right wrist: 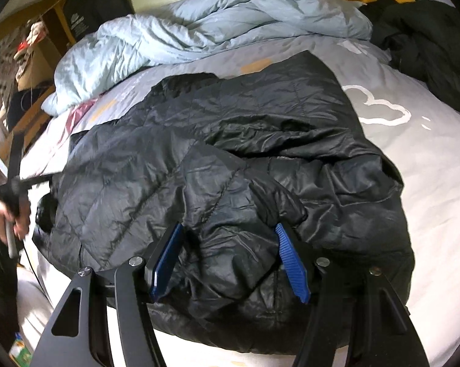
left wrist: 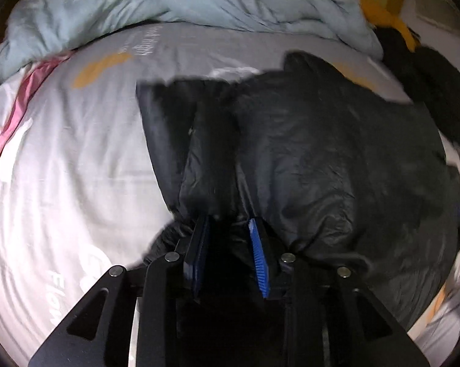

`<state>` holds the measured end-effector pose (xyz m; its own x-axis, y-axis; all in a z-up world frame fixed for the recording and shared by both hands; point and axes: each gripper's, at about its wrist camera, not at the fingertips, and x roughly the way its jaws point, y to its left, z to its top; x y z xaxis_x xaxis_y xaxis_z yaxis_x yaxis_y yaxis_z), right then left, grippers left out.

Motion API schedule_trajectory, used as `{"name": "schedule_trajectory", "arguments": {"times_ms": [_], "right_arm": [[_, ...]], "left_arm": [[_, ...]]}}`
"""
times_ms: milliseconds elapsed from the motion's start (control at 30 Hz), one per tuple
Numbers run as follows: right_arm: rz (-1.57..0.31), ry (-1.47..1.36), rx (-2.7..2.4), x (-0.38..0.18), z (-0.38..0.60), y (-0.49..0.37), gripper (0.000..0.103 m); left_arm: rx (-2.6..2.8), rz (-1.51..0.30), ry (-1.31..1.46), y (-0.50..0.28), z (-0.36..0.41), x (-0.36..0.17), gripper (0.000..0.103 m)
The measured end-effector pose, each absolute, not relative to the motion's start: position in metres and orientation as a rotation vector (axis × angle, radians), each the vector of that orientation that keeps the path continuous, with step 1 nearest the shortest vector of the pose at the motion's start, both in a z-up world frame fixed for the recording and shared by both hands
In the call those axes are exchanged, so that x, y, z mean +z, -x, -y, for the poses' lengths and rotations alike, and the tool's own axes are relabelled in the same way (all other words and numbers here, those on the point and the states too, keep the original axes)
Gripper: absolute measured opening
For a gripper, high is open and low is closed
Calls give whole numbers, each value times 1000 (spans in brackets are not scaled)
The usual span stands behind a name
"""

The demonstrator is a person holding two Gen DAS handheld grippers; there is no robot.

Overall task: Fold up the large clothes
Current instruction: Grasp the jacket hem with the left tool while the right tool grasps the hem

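On the bed [right wrist: 428, 159], spread across the pale grey sheet, lies your black quilted jacket [right wrist: 230, 159], partly folded, with a slab of it doubled over the middle and its near hem bunched toward you. Your right gripper [right wrist: 226, 244] stands with its fingers [right wrist: 291, 260] well apart, straddling a puffy ridge of the jacket; the blue pads sit beside the cloth and do not look pressed into it, so I judge it holds nothing firmly. Your left gripper [left wrist: 230, 229] has its fingers [left wrist: 259, 253] narrowly parted around a gathered tuck of jacket [left wrist: 291, 159] at the left edge; the view is blurred and dark there, so I cannot tell whether the pads bite the fabric or only flank it. That is your main risk: this shell looks slick and springy, and if you pull across with so thin a pinch, the tuck could slide out and the fold flop open. Watch too for catching only the top layer, which would drag the lining askew and leave the sleeve lumped inside. With the right fingers loose, nothing anchors the jacket, so the whole bundle may skate over the sheet toward the light blue duvet [right wrist: 199, 30] or the dark garment [right wrist: 428, 36] heaped nearby instead of creasing.
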<state>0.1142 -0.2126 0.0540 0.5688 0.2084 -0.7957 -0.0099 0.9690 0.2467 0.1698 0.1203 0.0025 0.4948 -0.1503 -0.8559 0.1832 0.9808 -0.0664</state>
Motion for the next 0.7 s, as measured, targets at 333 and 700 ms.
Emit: {"name": "schedule_trajectory", "arguments": {"times_ms": [333, 700], "right_arm": [[-992, -141, 96, 52, 206, -110, 65], [-1018, -122, 85, 40, 202, -117, 44]], "left_arm": [[-185, -883, -7, -176, -121, 29, 36], [-102, -987, 33, -239, -154, -9, 30]]}}
